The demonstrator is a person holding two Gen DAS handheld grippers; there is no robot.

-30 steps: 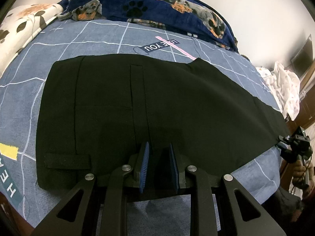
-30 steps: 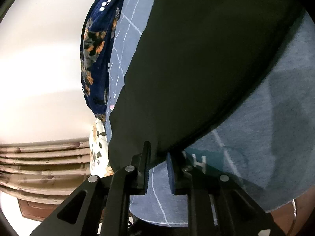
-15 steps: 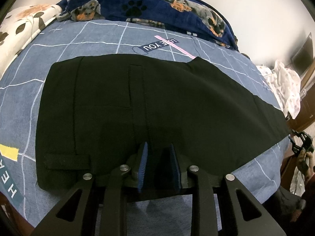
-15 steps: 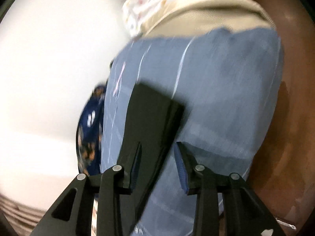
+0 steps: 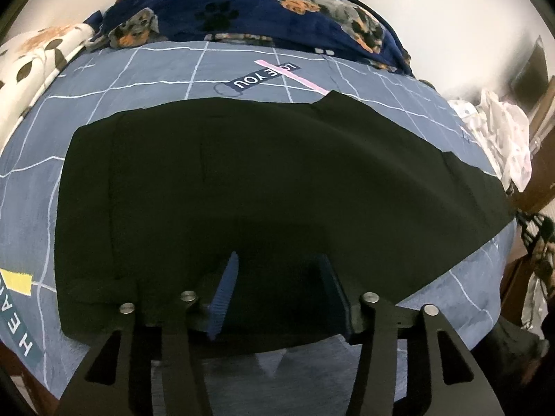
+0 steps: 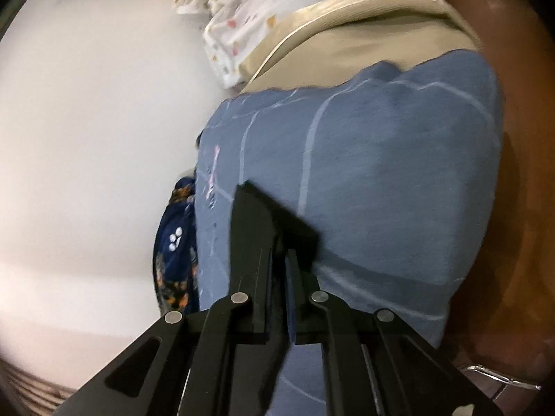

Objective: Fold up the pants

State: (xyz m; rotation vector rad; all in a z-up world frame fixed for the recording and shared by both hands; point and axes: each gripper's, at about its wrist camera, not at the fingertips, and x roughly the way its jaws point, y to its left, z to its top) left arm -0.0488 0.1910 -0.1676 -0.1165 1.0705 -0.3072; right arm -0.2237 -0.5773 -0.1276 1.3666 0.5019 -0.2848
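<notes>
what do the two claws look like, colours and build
Both match. The left claw has matte black angular linkage arms with triangular cut-outs, round silver pivot pins, and ribbed blue pads inside its fingers. The right claw shows the same black frame, silver pins and a blue pad. No cables or sleeves show.

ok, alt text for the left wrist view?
Black pants lie flat on a blue grid bedsheet. The left gripper is opening over their near edge. A dog-print blanket is bunched at the far side.

Both wrist views look down closely, sharing the bedsheet [image 5: 242, 79], seemingly.
</notes>
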